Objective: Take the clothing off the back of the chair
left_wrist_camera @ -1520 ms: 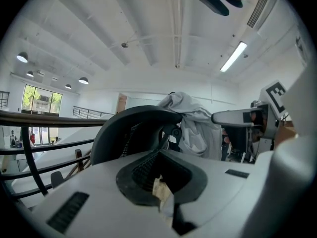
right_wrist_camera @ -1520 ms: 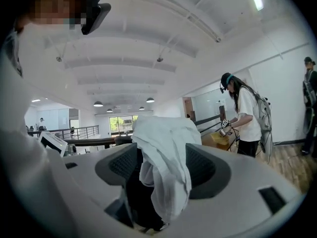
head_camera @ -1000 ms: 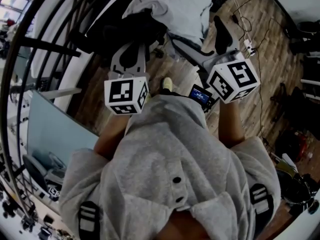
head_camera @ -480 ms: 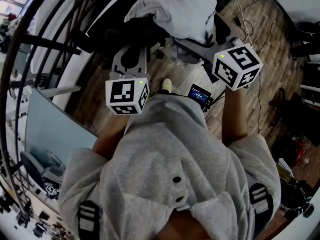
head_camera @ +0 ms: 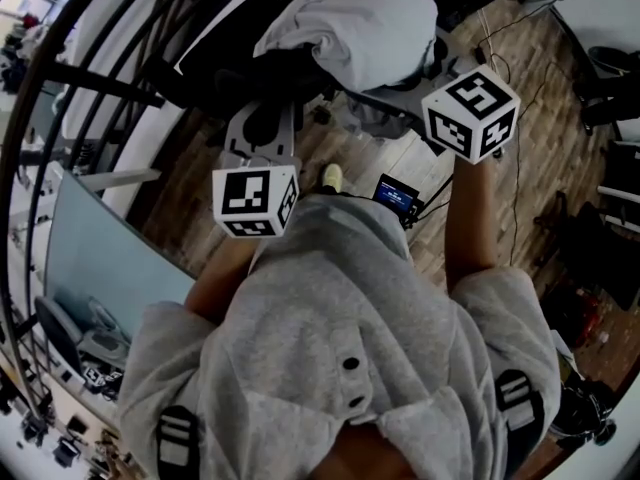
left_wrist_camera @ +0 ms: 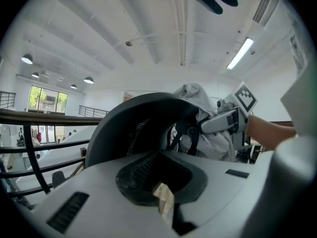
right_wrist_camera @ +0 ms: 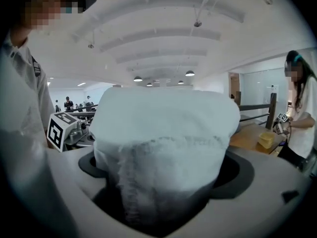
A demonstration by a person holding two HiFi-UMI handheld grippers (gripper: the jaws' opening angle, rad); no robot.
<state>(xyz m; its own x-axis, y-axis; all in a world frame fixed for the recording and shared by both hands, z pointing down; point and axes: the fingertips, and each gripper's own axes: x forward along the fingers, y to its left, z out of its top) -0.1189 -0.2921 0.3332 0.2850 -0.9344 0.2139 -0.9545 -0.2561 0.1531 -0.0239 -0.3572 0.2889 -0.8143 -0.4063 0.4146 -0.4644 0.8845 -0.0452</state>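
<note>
1. Far left, head view: a dark railing point(head_camera: 60, 78) curves past a glass panel point(head_camera: 110, 258).

2. The left gripper point(head_camera: 262, 118) is held out ahead of the person's grey top point(head_camera: 340, 348), its marker cube nearest the camera. It points at the black chair point(head_camera: 240, 63). In the left gripper view the left gripper point(left_wrist_camera: 161, 182) has its jaws pressed together. Nothing is gripped; only a small tan scrap sits at the hollow between them. The chair point(left_wrist_camera: 133, 128) rises as a dark curved back just beyond the jaws; contact cannot be confirmed.

3. The clothing point(head_camera: 360, 23), pale grey and bunched, lies heaped over the top of the chair back, far centre. In the left gripper view the clothing point(left_wrist_camera: 198, 95) hangs behind the right side of the chair back.

4. The right gripper point(head_camera: 400, 96) reaches in from the right, and its forward end meets the lower edge of the heap. The left gripper view shows the right gripper point(left_wrist_camera: 233, 118) against the fabric. In the right gripper view the jaws of the right gripper point(right_wrist_camera: 163, 217) are pinching a thick fold of the clothing point(right_wrist_camera: 163, 143), which fills the gap and blocks most of the view. The left gripper point(right_wrist_camera: 58, 130) shows at the left there.

5. Right: wooden floor point(head_camera: 540, 88) with trailing cables point(head_camera: 518, 188). A second person point(right_wrist_camera: 302, 128) stands at far right in the right gripper view.
</note>
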